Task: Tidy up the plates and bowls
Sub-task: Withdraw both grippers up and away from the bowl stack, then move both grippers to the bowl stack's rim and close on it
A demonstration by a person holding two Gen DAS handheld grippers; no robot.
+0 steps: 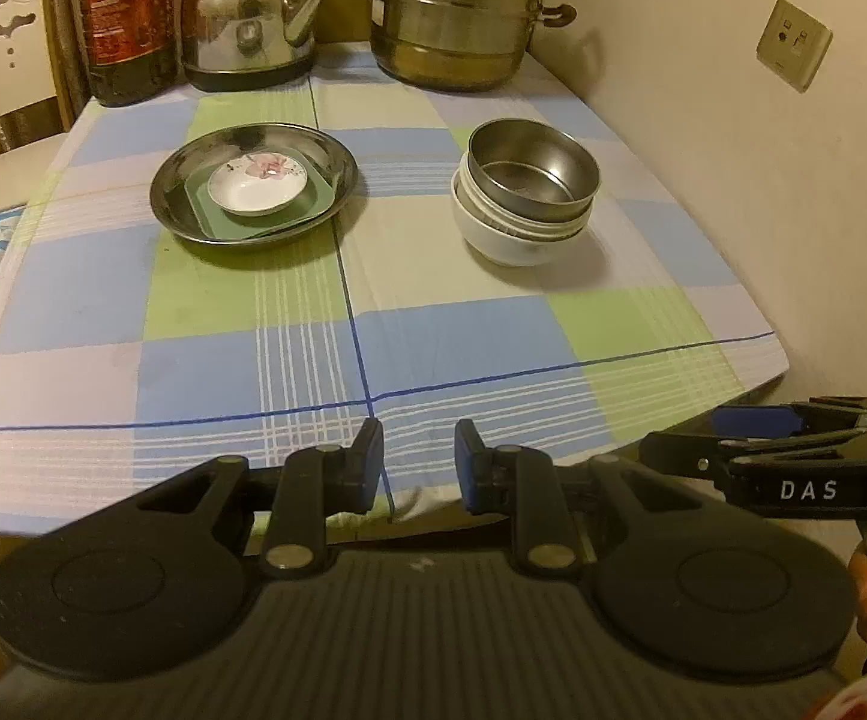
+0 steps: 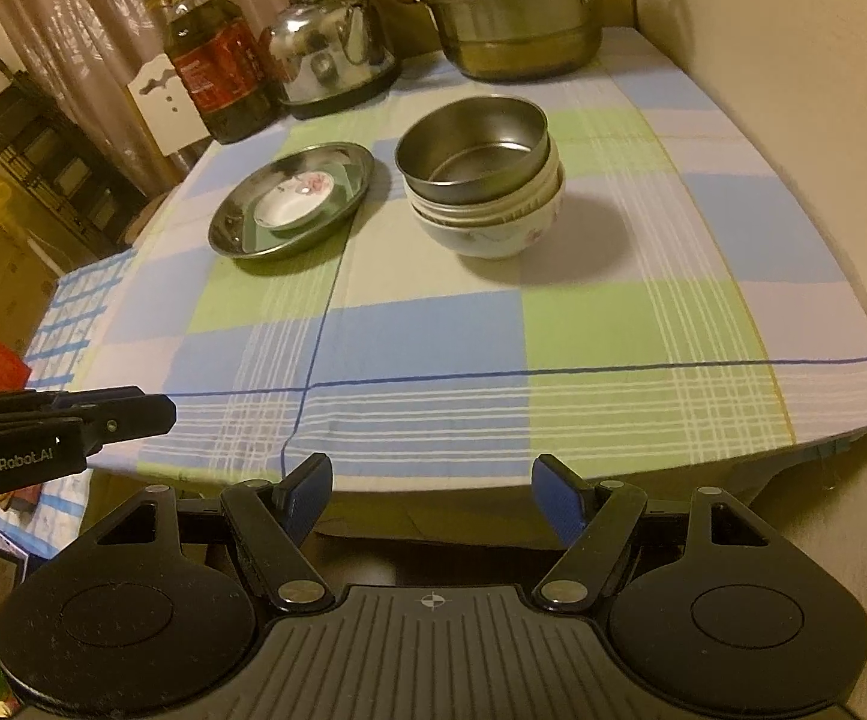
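While both stacks sit nested ahead, we hold left gripper [image 1: 419,465] narrowly open & empty, right gripper [image 2: 431,501] wide open, empty; bowls [image 2: 481,180] and plates [image 1: 253,183] already sorted by kind.

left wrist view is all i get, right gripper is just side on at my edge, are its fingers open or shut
Observer: Open. The right wrist view shows the right gripper with its fingers spread wide and nothing between them.
Operator: ok, the white bowl at the bottom of the stack, plain or patterned on the far side from me
Observer: Patterned. The white bowl has a small floral print low on its side, and the steel bowl sits nested on top of the stack.
Operator: bottle top is cropped for me, capped?
Observer: The oil bottle has a yellowish cap with a ring handle on top, so it looks closed.
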